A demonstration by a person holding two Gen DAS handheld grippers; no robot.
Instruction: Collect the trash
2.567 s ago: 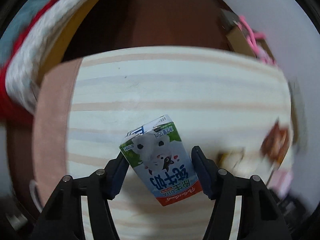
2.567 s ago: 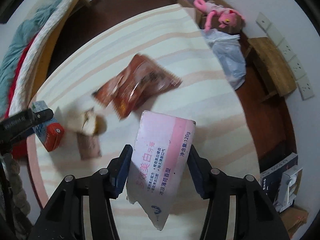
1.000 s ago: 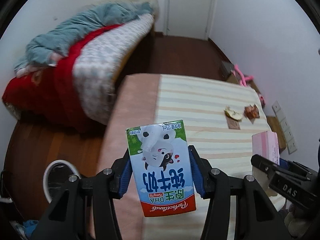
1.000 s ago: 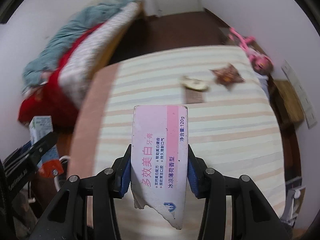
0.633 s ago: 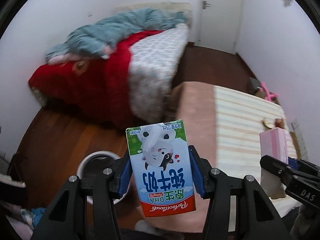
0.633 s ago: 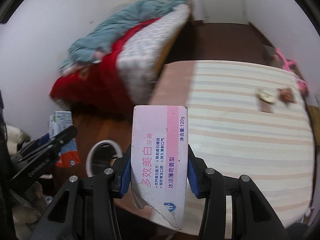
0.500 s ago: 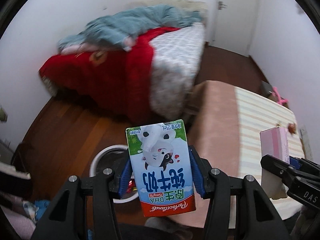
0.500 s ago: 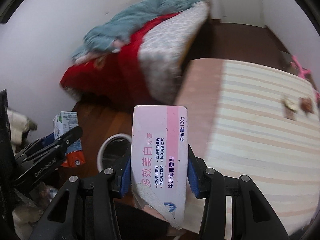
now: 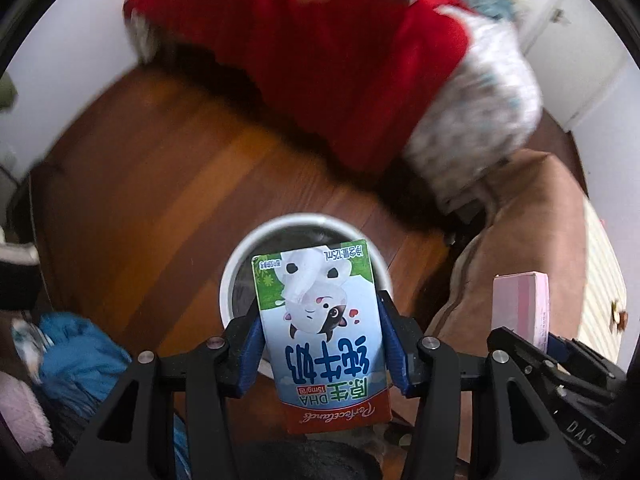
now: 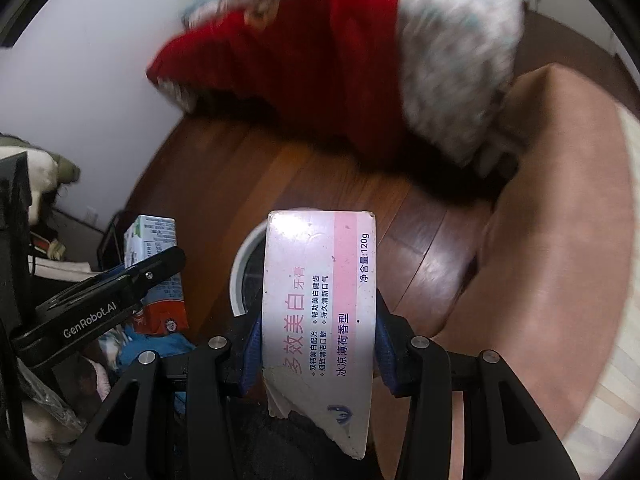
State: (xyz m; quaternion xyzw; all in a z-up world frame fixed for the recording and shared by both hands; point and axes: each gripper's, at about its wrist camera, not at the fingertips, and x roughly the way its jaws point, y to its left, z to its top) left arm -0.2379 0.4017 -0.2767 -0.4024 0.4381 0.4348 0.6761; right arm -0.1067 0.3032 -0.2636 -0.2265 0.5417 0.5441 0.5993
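My left gripper [image 9: 320, 344] is shut on a small milk carton [image 9: 320, 332] with a cow picture, held above a white round trash bin [image 9: 256, 248] on the wooden floor. My right gripper [image 10: 318, 344] is shut on a pink and white toothpaste box [image 10: 320, 300] with a torn end, also over the bin [image 10: 248, 264]. The carton [image 10: 154, 252] and left gripper show at the left of the right wrist view. The box [image 9: 520, 300] shows at the right of the left wrist view.
A bed with a red blanket [image 9: 340, 60] and patterned quilt [image 9: 480, 120] lies beyond the bin. The brown-edged striped table [image 9: 540, 240] is at the right, with a wrapper [image 9: 618, 316] on it. Blue cloth [image 9: 76, 356] and clutter sit at the lower left.
Both grippers have swung left and down from the table toward the floor. The white bin has come from the lower left to directly under the carton and the box.
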